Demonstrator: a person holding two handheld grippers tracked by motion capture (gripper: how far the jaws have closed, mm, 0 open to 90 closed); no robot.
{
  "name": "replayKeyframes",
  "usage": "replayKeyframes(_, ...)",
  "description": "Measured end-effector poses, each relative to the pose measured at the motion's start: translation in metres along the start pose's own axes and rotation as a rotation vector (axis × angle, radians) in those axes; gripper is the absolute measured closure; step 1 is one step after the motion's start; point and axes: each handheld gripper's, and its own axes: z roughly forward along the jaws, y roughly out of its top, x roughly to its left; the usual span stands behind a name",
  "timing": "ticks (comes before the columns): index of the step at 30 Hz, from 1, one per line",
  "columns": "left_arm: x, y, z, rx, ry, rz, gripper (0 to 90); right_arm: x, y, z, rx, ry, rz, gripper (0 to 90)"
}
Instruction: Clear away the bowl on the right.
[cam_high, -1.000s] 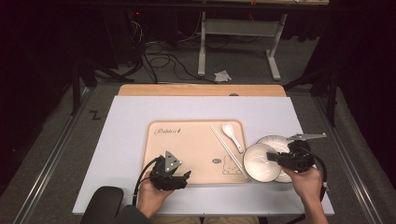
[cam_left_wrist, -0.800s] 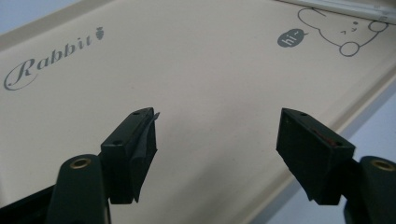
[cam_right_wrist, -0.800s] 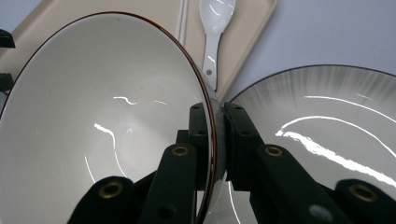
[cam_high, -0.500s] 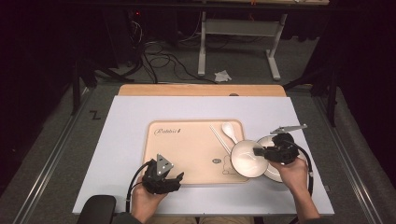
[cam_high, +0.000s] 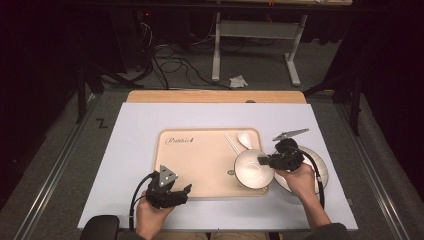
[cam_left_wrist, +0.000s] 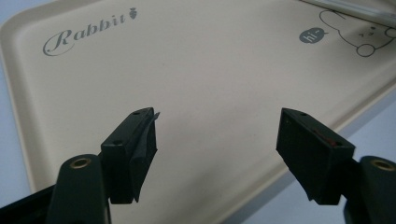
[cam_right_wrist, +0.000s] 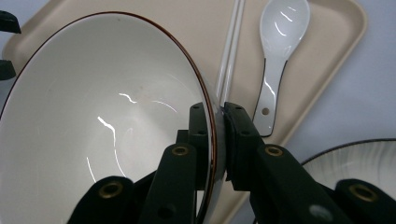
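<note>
I am gripping the bowl (cam_right_wrist: 107, 121) by its rim in my right hand-held gripper (cam_right_wrist: 217, 135) over the tray (cam_high: 200, 165) — placement pending; left hand-held gripper (cam_left_wrist: 217, 140) gaping wide, holding nothing.

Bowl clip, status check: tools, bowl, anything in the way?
Right tool shut on bowl rim, over tray. Left tool open, empty. Chopsticks, spoon alongside.

One tray (cam_high: 200, 160), bowl (cam_high: 250, 172), plate (cam_high: 320, 172), spoon (cam_high: 245, 139), two chopsticks (cam_high: 231, 144).

The left gripper (cam_left_wrist: 217, 156) gapes wide above the beige tray (cam_left_wrist: 196, 70).
</note>
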Motion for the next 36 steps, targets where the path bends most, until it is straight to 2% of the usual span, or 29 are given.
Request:
replayKeyframes(3, 0.001, 0.0, -0.002, -0.004, 0.008, -0.004, 29.0, 0.002, 0.003, 0.006, 0.008, 0.009, -0.012, 83.9)
replayKeyframes(8, 0.003, -0.001, -0.003, -0.007, 0.011, -0.01, 29.1, 0.002, 0.008, 0.012, 0.01, 0.024, -0.001, 83.9)
replayKeyframes(14, 0.004, -0.001, -0.005, -0.011, 0.019, -0.013, 29.1, 0.008, 0.019, 0.022, 0.029, 0.017, -0.016, 83.9)
replayKeyframes(18, 0.006, 0.0, -0.003, -0.004, 0.02, -0.004, 29.1, 0.009, 0.029, 0.029, 0.01, 0.023, -0.024, 83.9)
replayKeyframes(20, 0.005, 0.001, -0.003, -0.004, 0.019, -0.001, 29.1, 0.012, 0.034, 0.034, 0.018, 0.013, -0.02, 83.9)
replayKeyframes(22, 0.005, 0.003, -0.003, -0.005, 0.019, 0.009, 29.1, 0.018, 0.04, 0.038, 0.04, -0.004, -0.036, 83.9)
replayKeyframes(25, 0.008, 0.007, 0.0, -0.011, 0.013, 0.009, 29.1, 0.024, 0.048, 0.043, 0.049, 0.004, -0.043, 83.9)
replayKeyframes(27, 0.013, 0.009, 0.003, -0.027, 0.057, 0.025, 30.0, 0.027, 0.052, 0.044, 0.043, 0.014, -0.036, 83.9)
replayKeyframes(29, 0.022, 0.012, 0.006, -0.028, 0.047, -0.017, 30.8, 0.029, 0.054, 0.049, 0.038, 0.024, -0.024, 83.9)
replayKeyframes(31, 0.026, 0.013, 0.008, -0.021, 0.039, -0.038, 30.8, 0.03, 0.056, 0.053, 0.043, 0.021, -0.021, 83.9)
replayKeyframes(36, 0.022, 0.017, 0.012, -0.01, 0.023, -0.012, 30.5, 0.031, 0.063, 0.063, 0.064, 0.0, -0.008, 83.9)
